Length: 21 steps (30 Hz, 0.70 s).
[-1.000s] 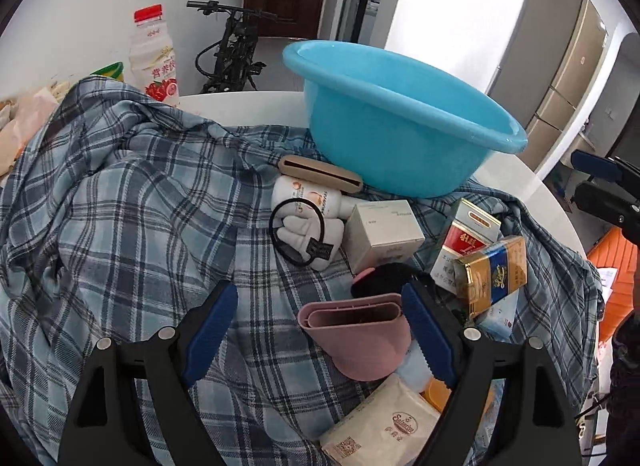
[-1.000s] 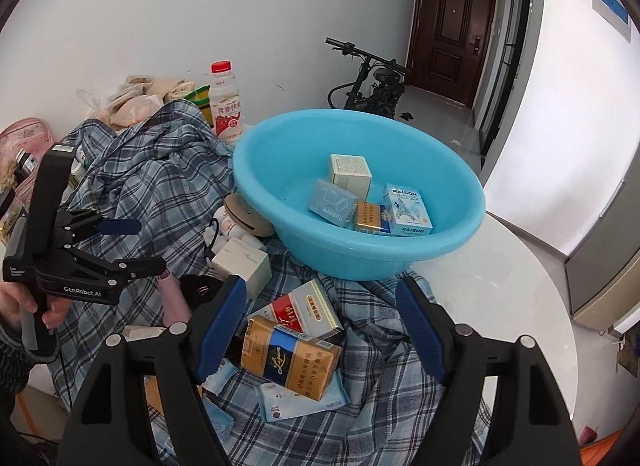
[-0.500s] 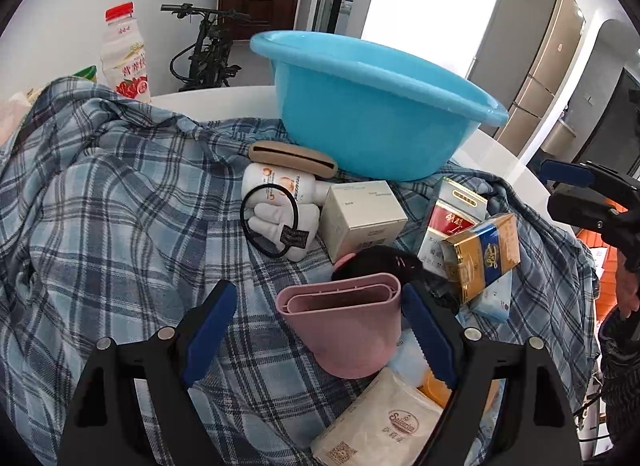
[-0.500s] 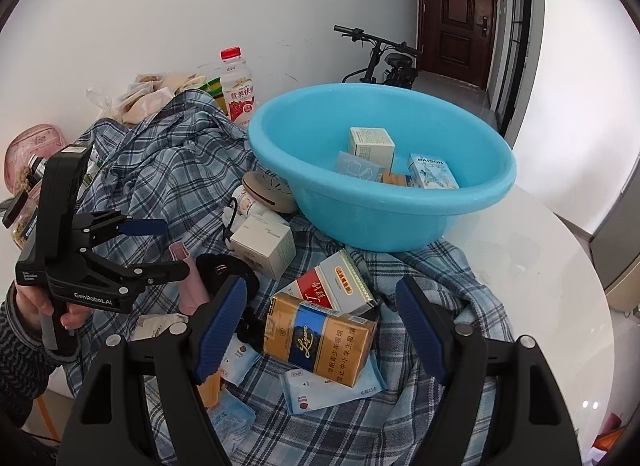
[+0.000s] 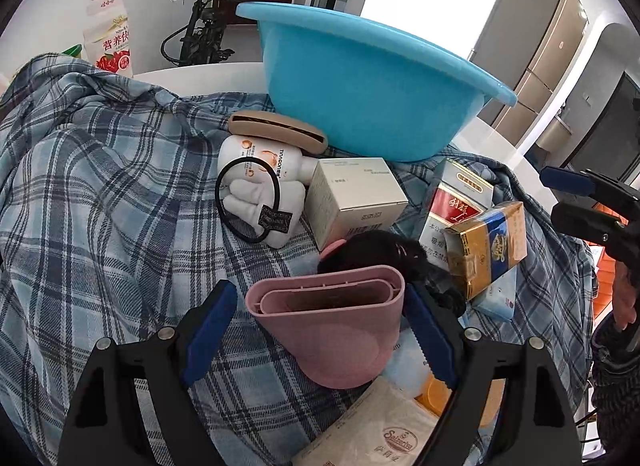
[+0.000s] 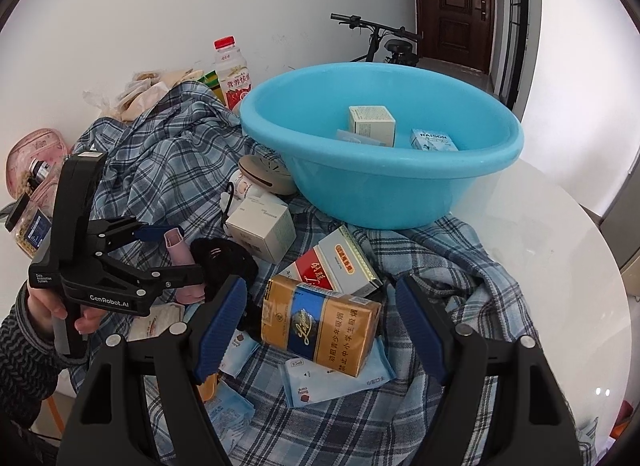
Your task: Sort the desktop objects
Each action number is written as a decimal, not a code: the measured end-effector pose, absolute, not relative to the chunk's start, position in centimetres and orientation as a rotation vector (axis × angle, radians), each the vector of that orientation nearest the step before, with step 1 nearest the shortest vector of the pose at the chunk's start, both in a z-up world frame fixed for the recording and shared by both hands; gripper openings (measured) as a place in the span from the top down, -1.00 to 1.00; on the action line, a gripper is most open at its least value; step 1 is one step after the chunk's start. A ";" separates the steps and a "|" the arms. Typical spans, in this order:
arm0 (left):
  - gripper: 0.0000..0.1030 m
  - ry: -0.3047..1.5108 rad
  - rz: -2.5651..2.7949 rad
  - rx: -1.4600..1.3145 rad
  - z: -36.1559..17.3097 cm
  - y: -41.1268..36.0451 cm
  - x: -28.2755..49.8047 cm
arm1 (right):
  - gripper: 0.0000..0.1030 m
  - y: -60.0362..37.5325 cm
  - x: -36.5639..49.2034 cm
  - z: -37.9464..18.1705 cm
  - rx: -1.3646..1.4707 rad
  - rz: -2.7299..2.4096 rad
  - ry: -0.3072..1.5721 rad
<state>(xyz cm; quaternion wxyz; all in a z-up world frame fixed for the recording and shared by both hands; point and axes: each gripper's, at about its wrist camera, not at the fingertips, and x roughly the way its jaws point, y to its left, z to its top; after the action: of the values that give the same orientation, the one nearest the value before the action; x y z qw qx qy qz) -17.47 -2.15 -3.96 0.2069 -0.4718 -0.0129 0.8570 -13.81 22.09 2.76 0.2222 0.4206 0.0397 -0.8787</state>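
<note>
My left gripper is open around a pink flat case lying on the plaid cloth; the right pad touches it and a gap shows at the left pad. My right gripper is open just above a gold and blue cigarette pack, with a red and white pack behind it. The blue basin behind holds a few small boxes. The left gripper also shows in the right wrist view.
A white box, a white lotion bottle with a black hair tie, a beige case and a black scrunchie lie before the basin. A drink bottle stands far left. Wipes packets lie near the front.
The left gripper has moved forward so the pink case now sits between its fingers. The right gripper has lowered toward the gold and blue pack. Both stay open.
</note>
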 end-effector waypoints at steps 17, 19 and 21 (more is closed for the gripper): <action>-0.32 0.027 2.453 -1.221 -1.9 -2.5 -14.7 | -0.47 23.3 -13.2 1.9 1.194 -2.432 0.107; -0.31 0.053 2.459 -1.219 -1.5 -2.6 -14.1 | -0.47 23.3 -13.1 1.8 1.198 -2.431 0.114; -0.31 0.087 2.458 -1.213 -1.2 -2.6 -13.5 | -0.47 23.3 -12.9 1.6 1.200 -2.428 0.121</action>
<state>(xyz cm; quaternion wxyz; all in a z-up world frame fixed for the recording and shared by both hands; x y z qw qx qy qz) -13.51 -2.56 -1.16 0.1983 -0.4336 0.0312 0.8785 -12.90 23.27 1.63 0.2135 0.4325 0.0435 -0.8749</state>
